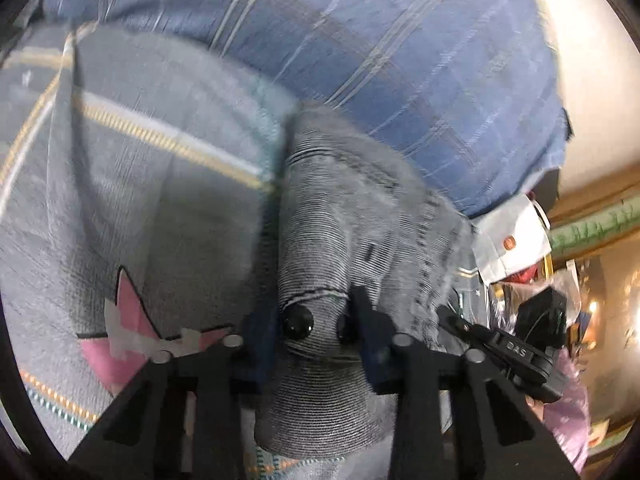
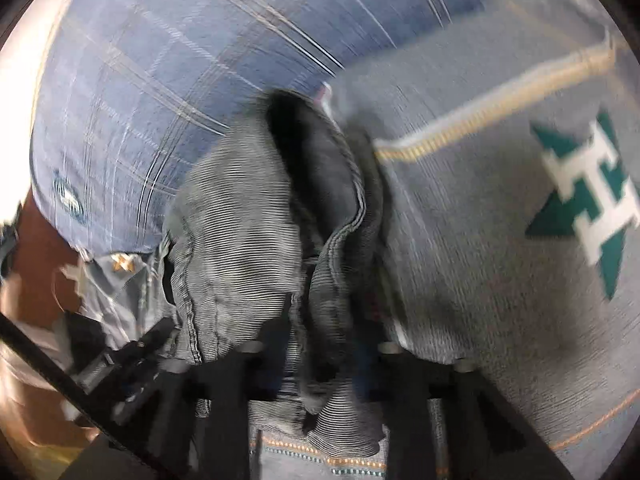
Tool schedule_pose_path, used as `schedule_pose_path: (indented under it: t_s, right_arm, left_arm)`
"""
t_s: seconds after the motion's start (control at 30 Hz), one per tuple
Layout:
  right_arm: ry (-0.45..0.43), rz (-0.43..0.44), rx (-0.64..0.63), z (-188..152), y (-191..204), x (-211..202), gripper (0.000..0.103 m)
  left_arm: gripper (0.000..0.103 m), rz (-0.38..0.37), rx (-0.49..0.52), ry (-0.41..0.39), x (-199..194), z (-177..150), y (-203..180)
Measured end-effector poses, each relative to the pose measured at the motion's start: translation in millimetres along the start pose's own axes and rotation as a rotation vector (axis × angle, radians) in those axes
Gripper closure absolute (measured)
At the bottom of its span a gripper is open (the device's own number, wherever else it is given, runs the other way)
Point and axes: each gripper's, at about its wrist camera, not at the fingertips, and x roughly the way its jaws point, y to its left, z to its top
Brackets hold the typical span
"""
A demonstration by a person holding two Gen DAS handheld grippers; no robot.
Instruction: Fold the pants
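The pants are grey with fine stripes and a black button near the waistband. My left gripper is shut on the pants at the button end and holds them bunched above the bedding. In the right wrist view the same pants hang in folds with a dark opening at the top. My right gripper is shut on the pants, and the cloth spills over and between its jaws. The other gripper's black body shows at the right edge of the left wrist view.
A grey blanket with a yellow stripe and a pink patch lies below; in the right wrist view it bears a green and white letter mark. A blue plaid sheet lies beyond. Bags and clutter sit at the right.
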Motion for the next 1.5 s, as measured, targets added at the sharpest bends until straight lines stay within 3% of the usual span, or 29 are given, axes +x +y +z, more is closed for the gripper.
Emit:
schedule_pose_path:
  t_s: [0.07, 0.13, 0.27, 0.4, 0.5, 0.57, 0.6, 0.67, 0.73, 0.8, 0.97, 1.0, 1.03, 1.07, 1.13, 1.2, 1.33, 1.4, 1.5]
  right_arm:
    - [-0.070, -0.070, -0.115, -2.0, 24.4, -10.7, 0.087]
    - [-0.131, -0.086, -0.210, -5.6, 49.7, -20.4, 0.088]
    - [-0.189, 0.013, -0.285, -16.4, 73.7, -37.3, 0.088]
    - [-0.171, 0.083, -0.336, -31.6, 89.5, -35.6, 0.088]
    - [-0.089, 0.025, -0.353, -43.8, 96.1, -4.5, 0.088]
    - [-0.019, -0.025, -0.333, -48.8, 87.1, 22.0, 0.081]
    - [0.022, -0.052, -0.318, -50.3, 81.8, 34.2, 0.071]
    - [0.042, -0.058, -0.288, -49.4, 73.6, 36.9, 0.065]
    - [0.029, -0.004, -0.249, -46.9, 67.5, 22.2, 0.042]
    - [0.002, 0.046, -0.204, -48.3, 59.9, 6.9, 0.035]
    - [0.040, 0.100, -0.131, -62.7, 47.4, 3.0, 0.036]
    - [0.060, 0.074, -0.139, -64.2, 48.7, 8.8, 0.045]
    - [0.073, 0.046, -0.152, -63.6, 52.4, 14.3, 0.054]
    - [0.101, 0.001, -0.176, -64.7, 54.8, 23.4, 0.066]
    - [0.099, -0.031, -0.190, -68.8, 57.7, 22.5, 0.074]
    - [0.094, -0.064, -0.220, -70.6, 60.2, 19.8, 0.073]
    - [0.101, -0.082, -0.209, -68.0, 57.3, 27.3, 0.063]
    - [0.082, -0.084, -0.205, -66.7, 57.3, 18.9, 0.048]
    - [0.016, -0.012, -0.193, -68.2, 56.8, -5.8, 0.046]
  left_arm:
    - [0.075, 0.017, 0.057, -0.050, -16.9, -5.4, -17.8]
    - [0.076, 0.055, 0.121, -0.107, -39.9, -12.9, -35.1]
    - [0.076, 0.109, 0.172, -0.182, -86.0, -27.0, -50.8]
    - [0.076, 0.158, 0.160, -0.233, -112.1, -47.0, -33.0]
    - [0.075, 0.236, 0.085, -0.153, -87.8, -49.3, 6.0]
    - [0.066, 0.302, 0.038, -0.075, -66.3, -49.4, 31.1]
    - [0.063, 0.345, 0.039, -0.058, -59.5, -50.1, 36.1]
    - [0.058, 0.378, 0.084, -0.079, -61.7, -48.3, 30.4]
    - [0.053, 0.368, 0.107, -0.112, -73.1, -45.8, 22.6]
    - [0.048, 0.359, 0.116, -0.155, -82.5, -44.7, 21.6]
    - [0.050, 0.401, 0.078, -0.096, -70.3, -44.2, 34.0]
    - [0.054, 0.401, 0.075, -0.088, -63.7, -44.7, 36.0]
    - [0.067, 0.392, 0.081, -0.089, -61.5, -48.2, 31.1]
    - [0.069, 0.406, 0.099, -0.099, -58.4, -51.5, 27.1]
    - [0.070, 0.445, 0.164, -0.140, -57.5, -57.7, 12.6]
    - [0.070, 0.488, 0.223, -0.148, -51.6, -61.9, 3.0]
    - [0.064, 0.549, 0.251, -0.161, -45.8, -64.3, -0.5]
    - [0.061, 0.555, 0.267, -0.159, -49.7, -63.8, -3.0]
    - [0.052, 0.514, 0.235, -0.151, -59.1, -60.0, -0.7]
